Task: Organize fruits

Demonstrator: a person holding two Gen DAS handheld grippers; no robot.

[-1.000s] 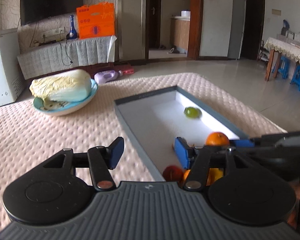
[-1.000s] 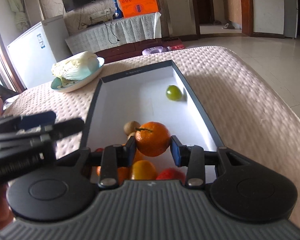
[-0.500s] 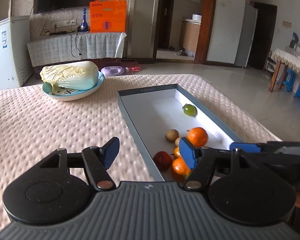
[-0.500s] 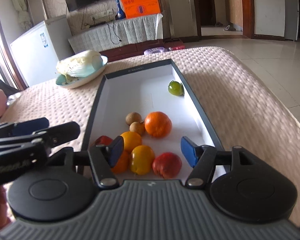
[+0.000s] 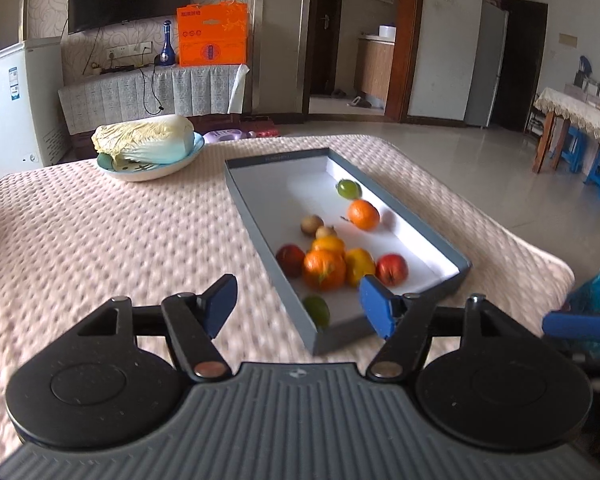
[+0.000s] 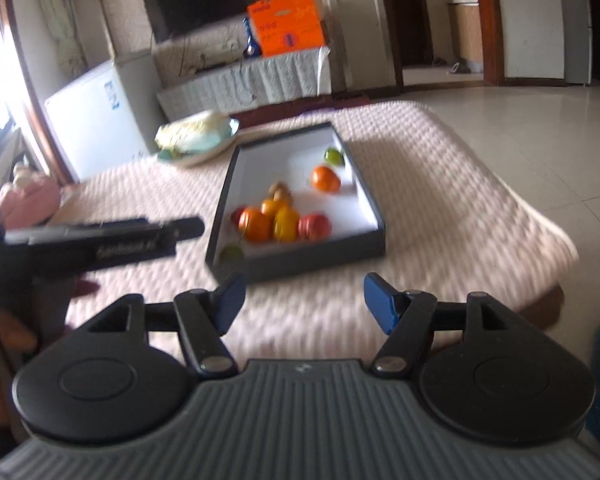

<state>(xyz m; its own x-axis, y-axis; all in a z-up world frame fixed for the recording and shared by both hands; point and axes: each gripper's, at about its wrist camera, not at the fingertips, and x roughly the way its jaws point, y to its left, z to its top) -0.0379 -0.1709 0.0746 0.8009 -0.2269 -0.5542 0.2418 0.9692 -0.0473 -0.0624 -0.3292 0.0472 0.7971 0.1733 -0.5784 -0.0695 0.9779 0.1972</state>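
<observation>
Both grippers withdrawn from the tray after a placement. The right gripper (image 6: 304, 304), which one second ago clasped a round orange fruit with a short stem (image 6: 325, 178), now has its blue-padded fingers (image 6: 376, 302) spread and bare; the fruit lies alone on the white floor of the shallow grey-walled rectangular tray (image 6: 300, 258), well ahead of the fingertips, near a green round fruit (image 6: 333, 156) by the far right wall. The left gripper (image 5: 298, 306) is likewise released and empty, its right finger overlapping the tray's near corner in view. A cluster of orange, yellow and red fruits (image 5: 332, 264) sits just beyond these fingers; a second green fruit (image 5: 316, 310) lies between them, against the near left wall. Judged: one transfer is complete, and all visible fruit is inside the tray on the pink dimpled tablecloth (image 5: 100, 240).
</observation>
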